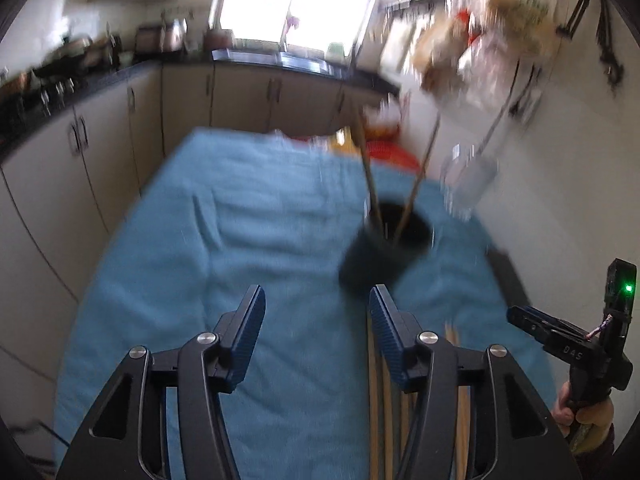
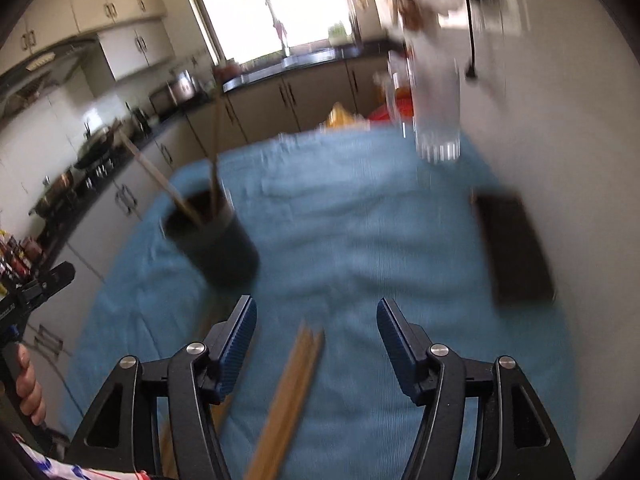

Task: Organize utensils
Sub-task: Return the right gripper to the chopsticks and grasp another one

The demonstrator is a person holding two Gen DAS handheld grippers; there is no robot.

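A black cup [image 1: 388, 252] [image 2: 216, 240] stands on the blue cloth with two wooden chopsticks [image 1: 370, 176] [image 2: 160, 178] leaning in it. More chopsticks [image 2: 296, 376] lie loose on the cloth. In the right wrist view they run up between the fingers of my right gripper [image 2: 318, 340], which is open, its pads clear of them. My left gripper [image 1: 316, 332] is open with nothing between its fingers, just short of the cup. The loose chopsticks [image 1: 375, 400] show under its right finger. Each gripper also appears at the edge of the other's view [image 1: 524, 318] [image 2: 60, 276].
A clear glass [image 1: 468, 184] [image 2: 436, 132] stands at the far right of the blue cloth [image 1: 240, 220] [image 2: 360, 208]. A dark flat rectangular thing [image 2: 516, 252] lies near the right wall. Kitchen cabinets and a counter run along the left and far side. A hand [image 2: 28, 388] holds the left gripper's handle.
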